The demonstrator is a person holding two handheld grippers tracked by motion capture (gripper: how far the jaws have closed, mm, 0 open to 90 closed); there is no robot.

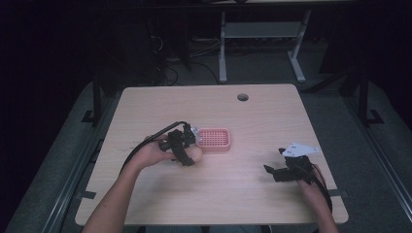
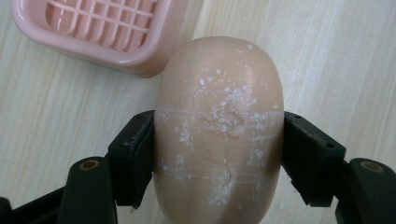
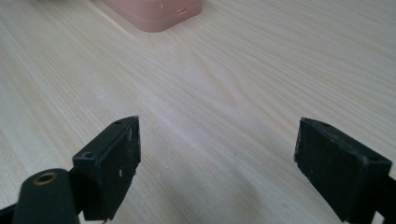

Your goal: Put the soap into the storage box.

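Left gripper (image 2: 218,154) is clamping the soap (image 2: 218,126) across its width, jaws pressing both flanks, just beside the pink dish (image 2: 140,51) on the table (image 1: 252,116). Right gripper (image 3: 217,163) is idling well apart, jaws wide and empty. Likely placing soap into dish: be lifting clear of the rim, centring over the grid, releasing low. Count: one soap, one dish, two grippers.

Left black two-jaw handheld gripper (image 1: 187,145): blocky jaws, brass-coloured screw at each jaw arm, thick black cable looping back over forearm. Right black two-jaw handheld gripper (image 1: 274,167): grey three-cornered plate on top, scuffed pale-flecked pads (image 3: 122,158), red and black wires. Forearms bare, no sleeves.
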